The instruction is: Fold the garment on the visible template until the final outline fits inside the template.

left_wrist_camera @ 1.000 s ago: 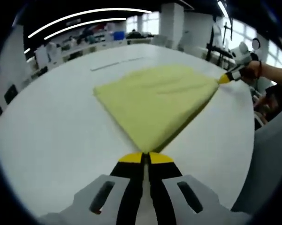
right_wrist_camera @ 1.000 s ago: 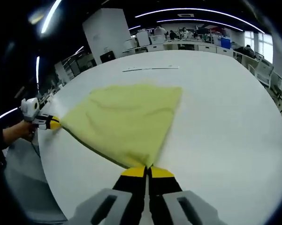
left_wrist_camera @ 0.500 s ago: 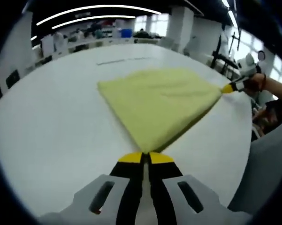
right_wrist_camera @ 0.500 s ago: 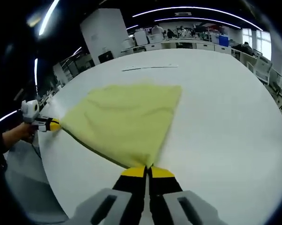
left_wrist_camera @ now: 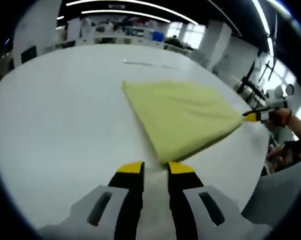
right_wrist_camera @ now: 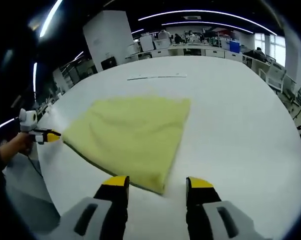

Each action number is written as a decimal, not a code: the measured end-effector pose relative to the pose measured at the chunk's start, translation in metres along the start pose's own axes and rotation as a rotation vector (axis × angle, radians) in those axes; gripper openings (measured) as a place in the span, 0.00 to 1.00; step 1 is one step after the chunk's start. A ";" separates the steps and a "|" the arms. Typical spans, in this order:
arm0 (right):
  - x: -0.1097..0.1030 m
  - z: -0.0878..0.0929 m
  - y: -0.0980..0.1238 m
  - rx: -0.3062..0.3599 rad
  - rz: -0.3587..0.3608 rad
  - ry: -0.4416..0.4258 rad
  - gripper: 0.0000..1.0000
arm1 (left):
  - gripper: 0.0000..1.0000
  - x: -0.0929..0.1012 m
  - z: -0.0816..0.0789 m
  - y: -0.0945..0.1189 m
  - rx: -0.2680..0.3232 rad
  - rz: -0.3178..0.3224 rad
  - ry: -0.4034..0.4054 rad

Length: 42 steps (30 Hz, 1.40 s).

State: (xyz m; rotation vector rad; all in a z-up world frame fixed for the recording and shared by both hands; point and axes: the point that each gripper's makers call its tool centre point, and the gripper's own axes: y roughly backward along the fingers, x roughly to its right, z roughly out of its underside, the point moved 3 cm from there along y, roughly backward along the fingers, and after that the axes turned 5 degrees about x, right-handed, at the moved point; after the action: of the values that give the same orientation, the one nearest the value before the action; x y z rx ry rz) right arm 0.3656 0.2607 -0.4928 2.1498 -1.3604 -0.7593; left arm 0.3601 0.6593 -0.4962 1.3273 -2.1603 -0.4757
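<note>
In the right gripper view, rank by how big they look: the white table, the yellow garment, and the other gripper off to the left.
1. White table, largest by far.
2. Yellow garment, lying flat on the table.
3. Left gripper, smallest; it sits farther from the camera, so its true size is unsure.

Both views ride low and close, looking forward along their own jaws across the white table [left_wrist_camera: 55,115]. They face the yellow garment [right_wrist_camera: 132,137] from neighbouring corners; shared: garment, table, background workstations.
</note>
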 end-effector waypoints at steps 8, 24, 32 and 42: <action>-0.022 -0.025 0.013 0.054 -0.038 0.033 0.67 | 0.51 0.014 -0.025 0.017 0.069 0.012 -0.039; -0.067 -0.058 0.051 0.111 -0.107 0.099 0.87 | 0.76 0.047 -0.056 0.048 0.145 0.062 0.000; -0.080 -0.059 0.068 0.141 -0.121 0.115 0.93 | 0.87 0.056 -0.062 0.058 0.207 0.047 0.005; -0.084 -0.054 0.077 0.142 -0.098 0.129 0.99 | 0.99 0.067 -0.063 0.065 0.199 0.037 -0.049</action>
State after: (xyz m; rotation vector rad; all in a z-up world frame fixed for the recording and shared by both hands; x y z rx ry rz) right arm 0.3225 0.3128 -0.3862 2.3469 -1.2846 -0.5645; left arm 0.3302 0.6281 -0.3920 1.3907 -2.3173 -0.2868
